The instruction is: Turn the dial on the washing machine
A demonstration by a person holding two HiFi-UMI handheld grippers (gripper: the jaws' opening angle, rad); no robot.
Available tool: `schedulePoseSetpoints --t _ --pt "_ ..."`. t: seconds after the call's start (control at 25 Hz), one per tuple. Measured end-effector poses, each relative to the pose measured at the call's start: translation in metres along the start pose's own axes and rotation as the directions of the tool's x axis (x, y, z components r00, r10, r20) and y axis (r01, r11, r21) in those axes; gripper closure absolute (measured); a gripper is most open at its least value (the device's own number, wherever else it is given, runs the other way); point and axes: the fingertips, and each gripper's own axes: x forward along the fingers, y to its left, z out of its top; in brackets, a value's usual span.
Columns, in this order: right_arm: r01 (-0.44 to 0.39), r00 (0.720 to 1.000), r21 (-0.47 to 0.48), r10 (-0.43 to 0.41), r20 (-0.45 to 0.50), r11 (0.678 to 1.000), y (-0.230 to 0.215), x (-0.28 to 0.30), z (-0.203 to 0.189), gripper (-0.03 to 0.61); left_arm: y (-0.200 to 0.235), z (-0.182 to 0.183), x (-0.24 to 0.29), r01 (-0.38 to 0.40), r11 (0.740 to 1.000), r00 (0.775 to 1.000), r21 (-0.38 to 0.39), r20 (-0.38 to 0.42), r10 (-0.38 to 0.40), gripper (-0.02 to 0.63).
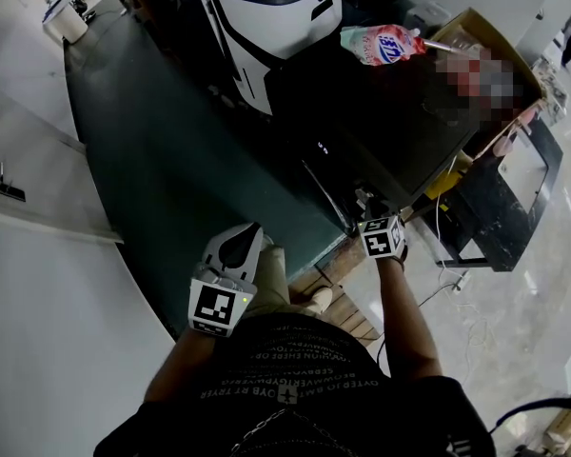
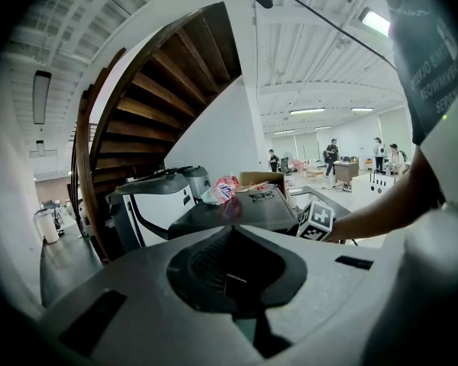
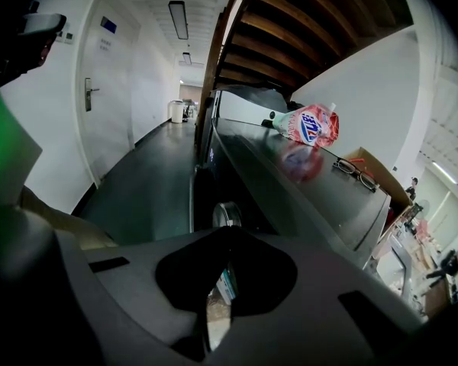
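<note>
Right gripper [image 3: 223, 265]: jaws together, empty, facing dial [image 3: 227, 213].
Left gripper [image 2: 237, 280]: jaws together, empty.
Risk: unopened jaws skid off dial.

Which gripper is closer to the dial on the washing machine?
The right. The right gripper is at the front of the washing machine, the silver dial just beyond its fingers. The left gripper is back near the person's body, away from the machine.

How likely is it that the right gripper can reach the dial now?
Probably yes. The right gripper is at the front of the washer, and its view shows the dial just ahead of the jaws, nothing between. The jaws look shut, so they would need opening first.
</note>
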Motion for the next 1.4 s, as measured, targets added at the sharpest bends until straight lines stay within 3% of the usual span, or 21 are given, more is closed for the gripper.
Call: schedulePoseSetpoints --t 0.32,0.6,0.84,1.4 --pt "-0.004 1.0 0.01 0.004 -0.006 1.0 -0.002 -0.001 -0.006 0.581 -0.003 0.001 -0.004 0.001 1.0 1.0 -0.008 -0.01 -0.001 0.607" --pt "-0.007 0.997 -0.054 0.012 0.083 0.999 0.0 -0.013 0.034 0.581 -0.005 0.005 -0.01 -0.009 1.0 1.0 -0.001 -0.004 0.009 0.607" --pt "-0.008 1.0 -0.094 0.009 0.006 0.996 0.003 0.003 0.025 0.581 -0.01 0.012 -0.012 -0.004 1.0 1.0 0.008 0.012 0.004 0.607" --pt "0.011 1.0 -0.066 -0.012 -0.019 0.998 -0.001 -0.002 0.006 0.58 -0.01 0.007 -0.014 -0.002 1.0 1.0 -0.009 0.008 0.002 0.607"
